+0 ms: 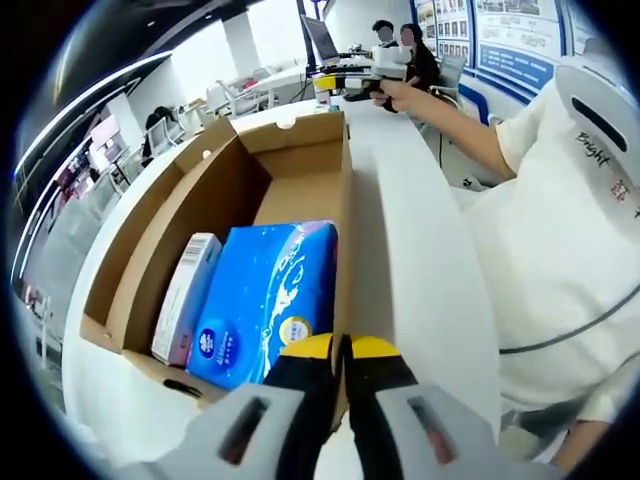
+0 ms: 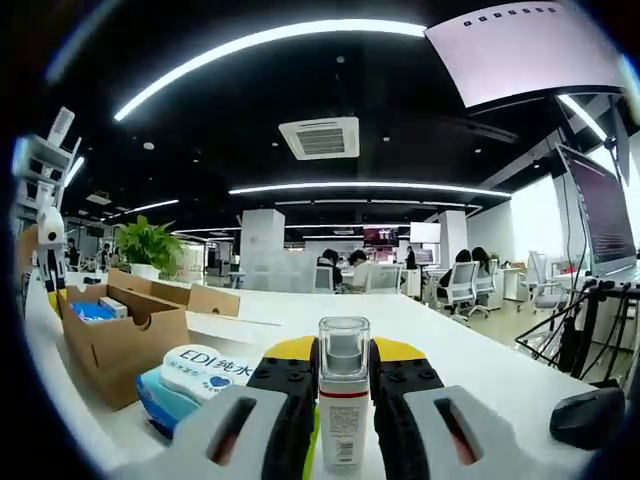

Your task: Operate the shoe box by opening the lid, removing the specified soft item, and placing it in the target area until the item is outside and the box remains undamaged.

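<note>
The open cardboard shoe box lies on a white table, its lid folded out to the left. Inside are a blue tissue pack and a slim white and pink carton. My left gripper is shut on the box's near right wall. A person's hand holds my right gripper past the box's far end. In the right gripper view, my right gripper is shut on a small white bottle with a clear cap. The box stands at the left, with my left gripper at its far side.
A blue and white wipes pack lies on the table beside the box. A black mouse sits at the right. The person in a white shirt stands along the table's right edge. Desks, chairs, a plant and seated people are behind.
</note>
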`<state>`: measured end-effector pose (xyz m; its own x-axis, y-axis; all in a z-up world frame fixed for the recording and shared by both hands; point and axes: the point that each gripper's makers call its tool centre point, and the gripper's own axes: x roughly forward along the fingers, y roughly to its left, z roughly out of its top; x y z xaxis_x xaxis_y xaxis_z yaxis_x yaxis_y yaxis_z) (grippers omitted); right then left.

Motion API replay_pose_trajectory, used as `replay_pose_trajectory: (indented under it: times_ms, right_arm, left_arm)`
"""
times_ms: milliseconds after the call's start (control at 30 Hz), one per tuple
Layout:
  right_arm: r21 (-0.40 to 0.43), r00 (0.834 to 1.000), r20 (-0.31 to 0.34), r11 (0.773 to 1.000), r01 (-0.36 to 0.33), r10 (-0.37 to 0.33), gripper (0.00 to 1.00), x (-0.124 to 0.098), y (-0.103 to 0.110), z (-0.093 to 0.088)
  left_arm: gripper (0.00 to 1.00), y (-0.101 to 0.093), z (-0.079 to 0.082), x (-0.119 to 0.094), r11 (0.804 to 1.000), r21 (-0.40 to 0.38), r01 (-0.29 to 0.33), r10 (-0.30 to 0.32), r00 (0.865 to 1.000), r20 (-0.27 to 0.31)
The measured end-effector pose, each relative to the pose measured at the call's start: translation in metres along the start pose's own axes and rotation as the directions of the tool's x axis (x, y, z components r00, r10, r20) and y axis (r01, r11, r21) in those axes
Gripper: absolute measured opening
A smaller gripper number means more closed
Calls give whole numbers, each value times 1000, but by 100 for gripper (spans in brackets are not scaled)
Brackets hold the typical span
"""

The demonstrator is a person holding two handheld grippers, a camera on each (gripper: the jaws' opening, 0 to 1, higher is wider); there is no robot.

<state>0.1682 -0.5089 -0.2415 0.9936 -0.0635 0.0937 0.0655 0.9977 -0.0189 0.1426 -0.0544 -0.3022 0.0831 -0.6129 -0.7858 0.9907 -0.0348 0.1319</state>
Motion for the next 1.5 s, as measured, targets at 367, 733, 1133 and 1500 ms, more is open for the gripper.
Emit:
replay_pose_trajectory:
  times_ms: [367, 733, 1133, 1500]
  right_arm:
    - [-16, 999, -28, 1000, 15, -15, 19, -3, 1, 2]
    - [-13, 997, -70, 1000, 20, -20, 21, -4, -4, -9]
    - [56, 998, -54, 998, 33, -30, 46, -11, -6, 2]
    - [89, 996, 79, 995, 44, -51, 58, -21, -4, 46]
  left_arm:
    - [3, 0, 0, 0, 1000, 6, -3, 3, 1000, 2]
    - [3, 0, 0, 0, 1000, 7, -5, 5, 1000, 3]
    - [3, 0, 0, 0, 1000, 7, -5, 5, 1000, 4]
    - [3, 0, 0, 0, 1000, 10, -4, 4, 1000, 8]
